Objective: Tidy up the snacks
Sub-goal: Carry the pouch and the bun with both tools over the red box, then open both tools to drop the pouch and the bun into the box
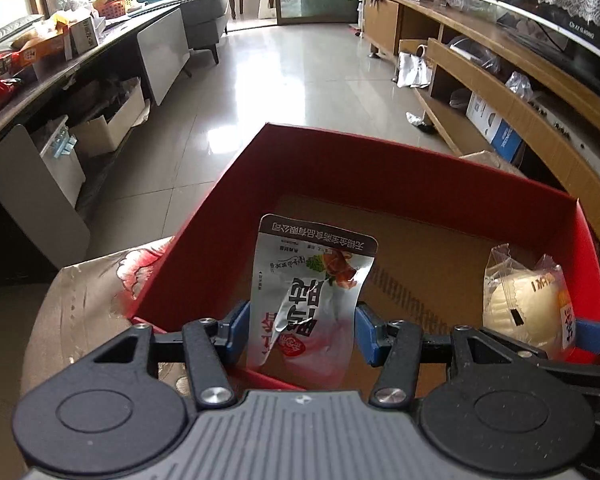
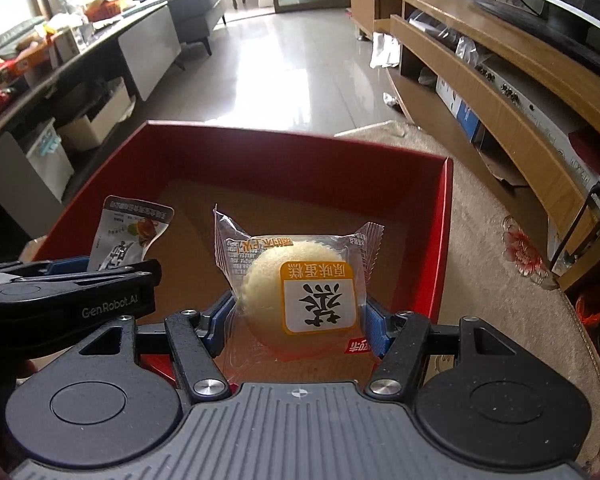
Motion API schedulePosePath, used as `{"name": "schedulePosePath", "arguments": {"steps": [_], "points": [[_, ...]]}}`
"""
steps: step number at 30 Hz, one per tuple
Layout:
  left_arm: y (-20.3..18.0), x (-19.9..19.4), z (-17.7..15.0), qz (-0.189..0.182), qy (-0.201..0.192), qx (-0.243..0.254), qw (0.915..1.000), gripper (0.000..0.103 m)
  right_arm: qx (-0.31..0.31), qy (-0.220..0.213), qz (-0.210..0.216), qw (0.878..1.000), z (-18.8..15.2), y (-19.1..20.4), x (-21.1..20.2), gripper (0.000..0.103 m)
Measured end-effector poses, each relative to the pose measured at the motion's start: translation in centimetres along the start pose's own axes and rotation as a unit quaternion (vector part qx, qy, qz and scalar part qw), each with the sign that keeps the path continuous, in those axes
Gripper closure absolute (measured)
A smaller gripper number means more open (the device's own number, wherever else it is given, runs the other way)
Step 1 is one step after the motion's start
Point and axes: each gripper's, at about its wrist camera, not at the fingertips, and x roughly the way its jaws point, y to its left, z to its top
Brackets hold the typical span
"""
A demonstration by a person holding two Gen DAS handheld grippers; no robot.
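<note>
Hovering over red box (image 2: 440,240): pouch (image 1: 304,300), cake (image 2: 300,300).

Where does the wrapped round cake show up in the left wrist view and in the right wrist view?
Left wrist: the wrapped cake sits at the far right edge, over the box's right side.
Right wrist: the cake is at centre, gripped between the right tool's blue pads.
Shared landmark: the red box, which lies beneath the cake in both views.
</note>
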Motion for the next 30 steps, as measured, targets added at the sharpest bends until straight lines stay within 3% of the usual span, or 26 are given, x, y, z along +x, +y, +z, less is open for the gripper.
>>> {"name": "schedulePosePath", "arguments": {"steps": [30], "points": [[1.2, -2.0, -2.7, 0.02, 0.033, -0.005, 0.9993, 0.052, -0.054, 0.023, -0.053, 0.997, -1.2, 2.7, -0.1, 0.03]]}}
